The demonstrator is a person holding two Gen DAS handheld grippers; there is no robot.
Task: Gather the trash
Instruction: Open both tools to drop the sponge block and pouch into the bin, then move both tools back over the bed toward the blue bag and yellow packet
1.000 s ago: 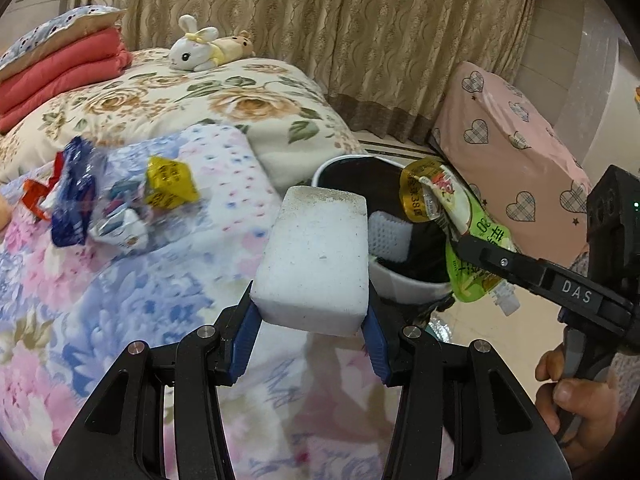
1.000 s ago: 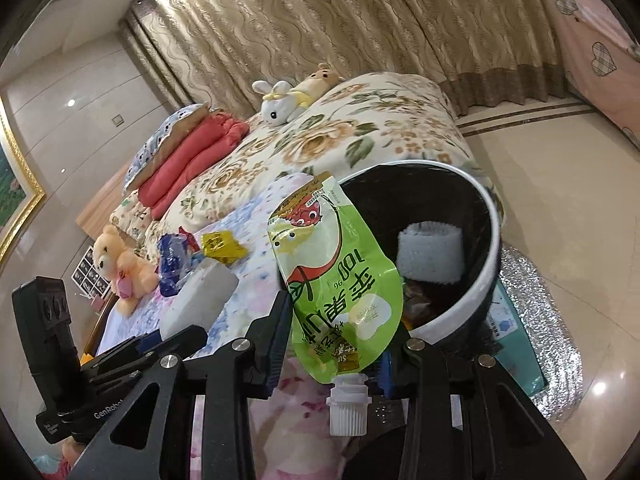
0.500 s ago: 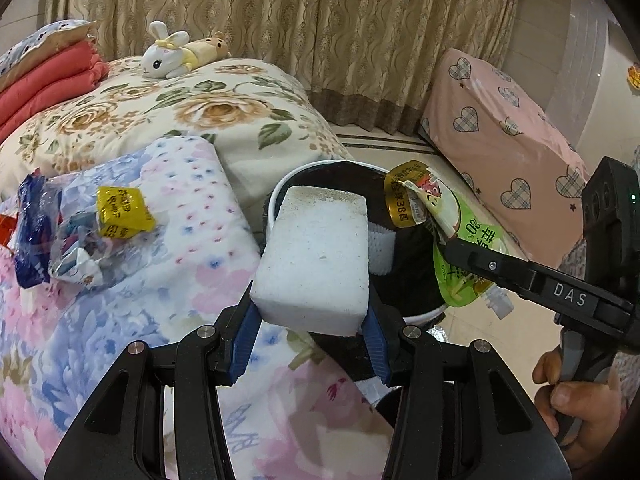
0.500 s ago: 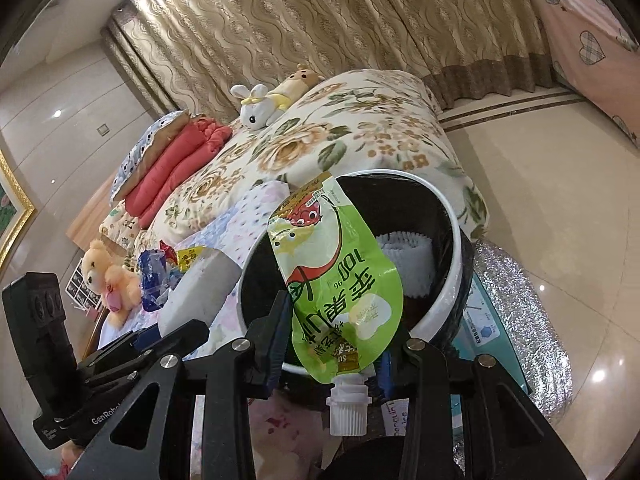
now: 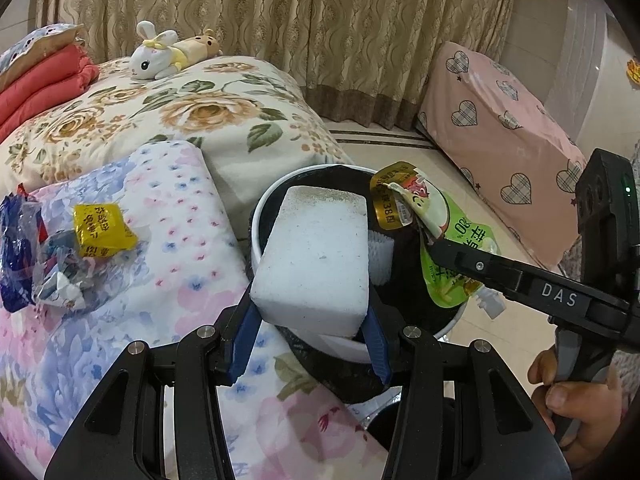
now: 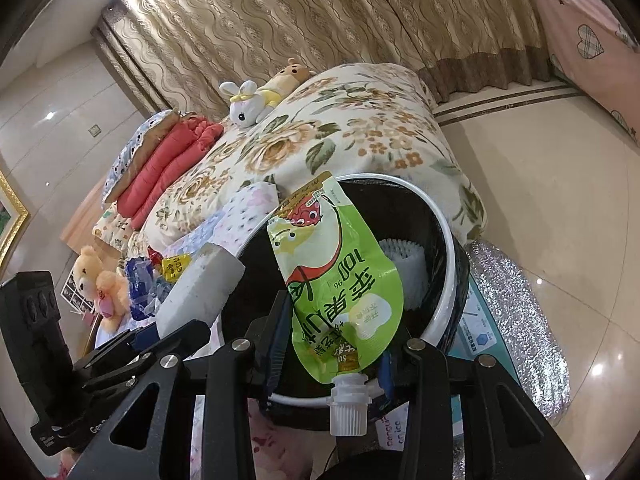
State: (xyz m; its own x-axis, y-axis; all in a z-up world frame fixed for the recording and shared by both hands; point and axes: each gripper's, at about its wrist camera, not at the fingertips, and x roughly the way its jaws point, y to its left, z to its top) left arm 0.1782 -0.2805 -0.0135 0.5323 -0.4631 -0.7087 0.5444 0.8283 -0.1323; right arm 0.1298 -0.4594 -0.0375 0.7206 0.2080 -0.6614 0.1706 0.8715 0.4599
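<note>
My left gripper (image 5: 306,336) is shut on a white foam block (image 5: 316,256) and holds it over the near rim of the white trash bin (image 5: 256,224) with its black liner. My right gripper (image 6: 334,344) is shut on a green juice pouch (image 6: 340,280), spout down, above the bin's open mouth (image 6: 452,248). The pouch (image 5: 444,236) and right gripper (image 5: 436,244) show at the right of the left wrist view. The foam block (image 6: 200,284) and left gripper (image 6: 176,332) show at the left of the right wrist view. A white ribbed piece (image 6: 404,268) lies inside the bin.
On the floral bed cover (image 5: 120,280) lie a yellow wrapper (image 5: 100,232) and blue plastic wrappers (image 5: 20,248). Plush toys (image 5: 168,50) sit on the quilt. A silver foil mat (image 6: 516,320) lies on the floor beside the bin. A pink heart-print cushion (image 5: 500,128) stands right.
Both grippers have moved toward the bin with their loads. The foam block now hangs over the bin's rim and the pouch over its mouth.
</note>
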